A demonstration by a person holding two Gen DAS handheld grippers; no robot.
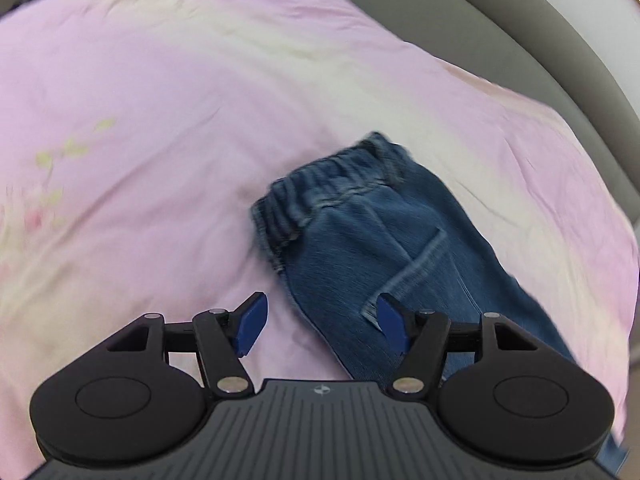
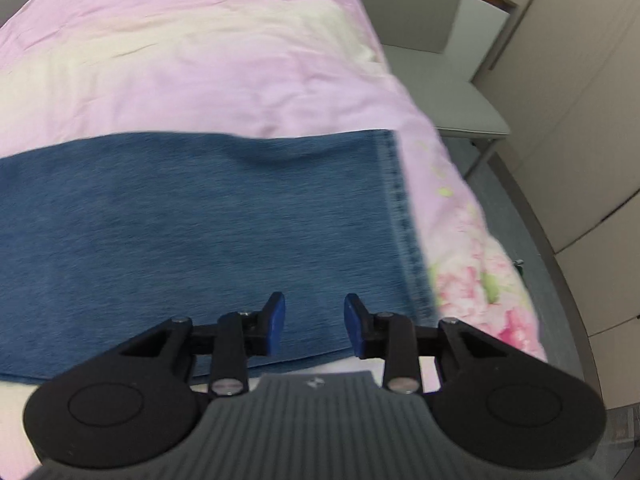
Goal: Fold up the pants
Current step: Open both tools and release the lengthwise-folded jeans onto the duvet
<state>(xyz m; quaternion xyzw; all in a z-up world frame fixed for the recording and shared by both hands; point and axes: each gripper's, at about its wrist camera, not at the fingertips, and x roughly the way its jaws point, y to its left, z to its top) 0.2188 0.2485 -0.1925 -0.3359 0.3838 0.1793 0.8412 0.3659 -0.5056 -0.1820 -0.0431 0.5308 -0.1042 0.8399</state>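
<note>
Blue denim pants lie flat on a pink bed sheet. The left wrist view shows their elastic waistband at the top and the seat below it. My left gripper hovers over the waist end's left edge, open, with nothing pinched between its blue pads. In the right wrist view the pants' leg stretches across the bed, its stitched hem on the right. My right gripper hangs above the leg near the hem, jaws apart, holding nothing.
The sheet carries pink flower prints near the bed's right edge. A grey chair and pale cabinet fronts stand beyond that edge. A grey frame curves past the bed's far side.
</note>
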